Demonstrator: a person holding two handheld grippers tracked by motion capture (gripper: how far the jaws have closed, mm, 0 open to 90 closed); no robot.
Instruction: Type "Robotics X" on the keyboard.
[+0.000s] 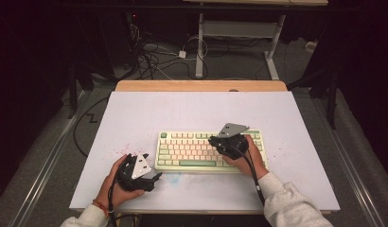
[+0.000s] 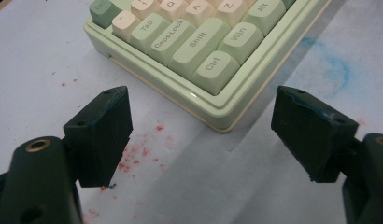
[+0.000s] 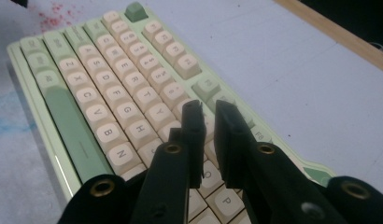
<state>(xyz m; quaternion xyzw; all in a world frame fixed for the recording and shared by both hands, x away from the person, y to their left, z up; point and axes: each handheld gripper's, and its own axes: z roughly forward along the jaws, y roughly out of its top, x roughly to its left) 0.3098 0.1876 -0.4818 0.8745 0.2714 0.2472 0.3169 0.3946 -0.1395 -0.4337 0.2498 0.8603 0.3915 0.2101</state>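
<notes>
Right gripper (image 3: 208, 109) over keyboard (image 3: 110, 102), fingers nearly together

Pale green keyboard (image 1: 208, 150) with cream letter keys, mint-green outer keys and space bar, and one darker green key at a corner; grey lettering on the caps. White counter (image 1: 135, 113), speckled with red flecks near the keyboard's left end and smudged with faint blue near its front edge, edged at the far side by a light wooden strip. Black left hand-held gripper (image 2: 203, 135) and black right hand-held gripper (image 3: 208, 140), both with brass-coloured rings at the screw holes, each topped by a grey plate; white sleeves, an orange-red band at the left wrist.
</notes>
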